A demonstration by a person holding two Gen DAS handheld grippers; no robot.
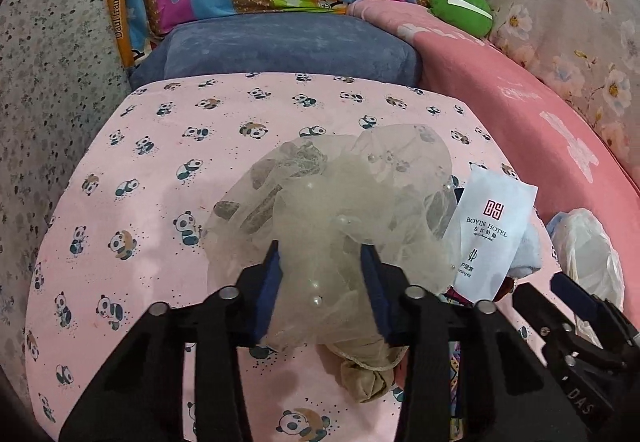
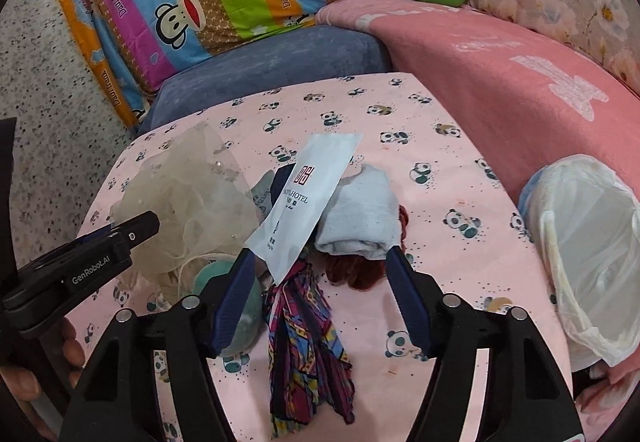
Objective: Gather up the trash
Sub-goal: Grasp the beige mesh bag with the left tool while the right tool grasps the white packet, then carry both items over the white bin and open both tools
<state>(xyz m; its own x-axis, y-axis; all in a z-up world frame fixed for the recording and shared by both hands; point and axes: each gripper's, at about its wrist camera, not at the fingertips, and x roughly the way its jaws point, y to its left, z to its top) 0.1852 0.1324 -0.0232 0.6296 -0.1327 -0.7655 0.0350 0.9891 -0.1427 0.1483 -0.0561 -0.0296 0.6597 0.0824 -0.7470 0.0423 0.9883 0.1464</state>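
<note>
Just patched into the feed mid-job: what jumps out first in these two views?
The beige mesh pouf fills the middle of the panda-print cloth, with the left gripper closed around it. To its right, a white hotel packet lies tilted over a rolled pale blue towel, between the right gripper's open fingers. A bag-lined bin waits at the far right.

One sachet [image 2: 306,201], one towel [image 2: 360,217], one scarf [image 2: 308,342]
</note>
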